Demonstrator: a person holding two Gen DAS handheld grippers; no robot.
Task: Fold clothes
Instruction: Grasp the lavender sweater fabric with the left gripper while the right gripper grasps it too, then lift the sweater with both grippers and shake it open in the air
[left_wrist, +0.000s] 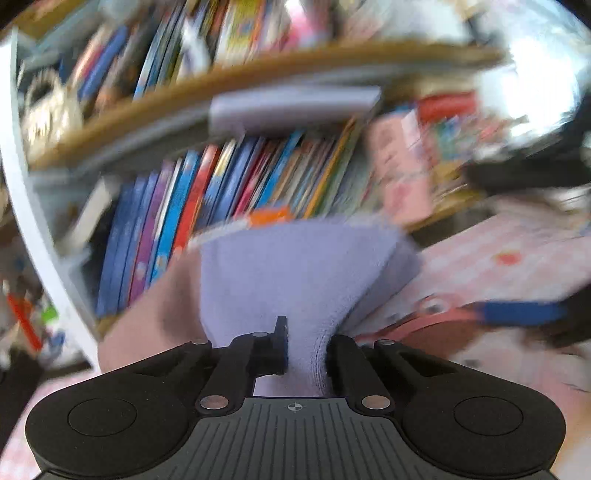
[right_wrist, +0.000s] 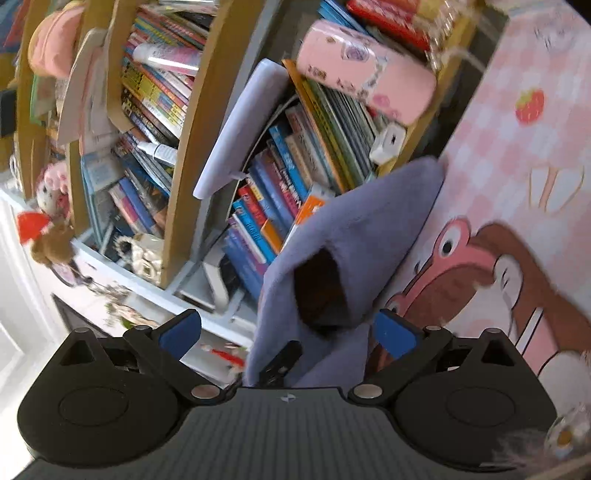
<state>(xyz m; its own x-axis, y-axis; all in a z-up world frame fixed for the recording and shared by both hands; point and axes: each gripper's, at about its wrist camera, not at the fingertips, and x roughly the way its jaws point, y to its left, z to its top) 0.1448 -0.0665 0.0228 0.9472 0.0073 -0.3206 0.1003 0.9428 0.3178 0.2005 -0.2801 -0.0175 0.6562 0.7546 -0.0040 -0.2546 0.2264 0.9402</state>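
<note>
A lavender fleece garment (left_wrist: 295, 269) is pinched in my left gripper (left_wrist: 306, 354), whose jaws are shut on a bunched fold of it and hold it up in front of the bookshelf. The left wrist view is blurred by motion. In the right wrist view the same garment (right_wrist: 354, 229) hangs between the fingers of my right gripper (right_wrist: 288, 332), which stands open with its blue pads (right_wrist: 395, 332) wide apart. A dark opening in the cloth (right_wrist: 321, 288) shows just ahead. The other gripper's black fingertip (right_wrist: 280, 358) pokes in at the cloth's lower edge.
A wooden bookshelf (right_wrist: 184, 155) packed with colourful books fills the background. A pink pencil case (right_wrist: 365, 74) lies on top of the books. The pink checked tablecloth with a cartoon print (right_wrist: 517, 184) is at the right. Plush toys (right_wrist: 51, 229) sit at the far left.
</note>
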